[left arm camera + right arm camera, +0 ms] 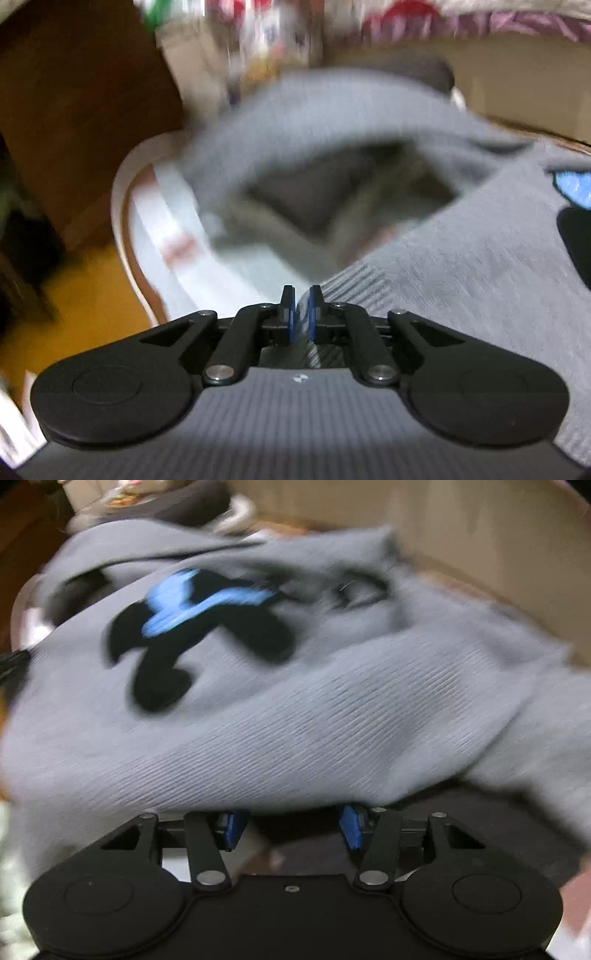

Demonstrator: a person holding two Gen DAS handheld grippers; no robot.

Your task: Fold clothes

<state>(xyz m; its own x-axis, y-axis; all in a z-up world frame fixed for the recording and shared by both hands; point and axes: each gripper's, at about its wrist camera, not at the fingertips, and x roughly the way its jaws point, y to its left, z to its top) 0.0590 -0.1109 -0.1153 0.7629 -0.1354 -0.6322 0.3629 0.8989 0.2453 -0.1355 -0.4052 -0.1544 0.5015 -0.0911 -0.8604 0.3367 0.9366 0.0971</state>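
Two grippers: left gripper (302, 308) jaws pinch the grey sweater (461, 266) above a round table (122, 206), right gripper (291, 825) jaws spread.

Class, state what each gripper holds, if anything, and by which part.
The left gripper is shut on the grey sweater, pinching its ribbed hem edge. The right gripper is open and holds nothing.

The sweater (332, 709) is grey knitted cloth, matt and finely ribbed, with a coarser ribbed hem (354, 288). Each tool (301, 312) (291, 825) is matt black plastic with shiny metal pivot pins and smooth blue pads (351, 827). The bench (122, 221) edge looks like smooth wood.
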